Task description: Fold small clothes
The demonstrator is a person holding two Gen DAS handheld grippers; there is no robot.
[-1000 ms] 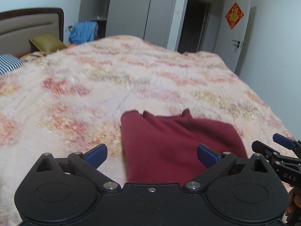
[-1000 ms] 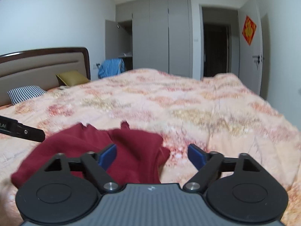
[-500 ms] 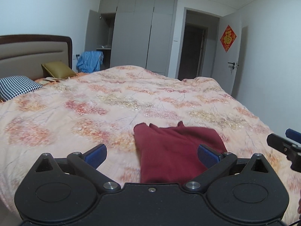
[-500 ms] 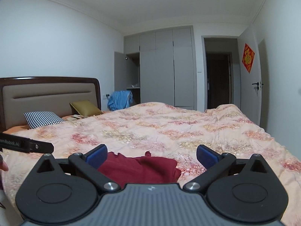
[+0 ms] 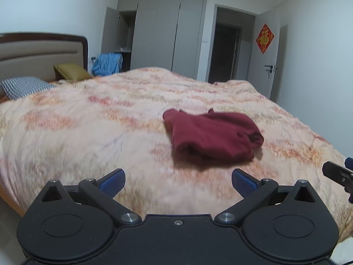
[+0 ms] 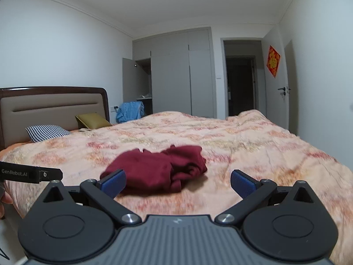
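Observation:
A dark red garment (image 5: 211,138) lies folded in a thick bundle on the floral bedspread (image 5: 110,119). It also shows in the right wrist view (image 6: 158,170). My left gripper (image 5: 178,182) is open and empty, held back from the garment near the bed's front edge. My right gripper (image 6: 178,182) is open and empty, also short of the garment. The tip of the right gripper (image 5: 337,173) shows at the right of the left wrist view. The left gripper's side (image 6: 28,174) shows at the left of the right wrist view.
A checked pillow (image 6: 47,132) and an olive cushion (image 6: 92,120) lie by the headboard (image 6: 50,108). A blue garment (image 6: 130,111) hangs near the grey wardrobe (image 6: 187,77). An open doorway (image 6: 240,88) and a white door (image 6: 280,88) are at the far right.
Both grippers have pulled back and away from the red garment, which now lies free on the bed as a folded bundle farther ahead of them.

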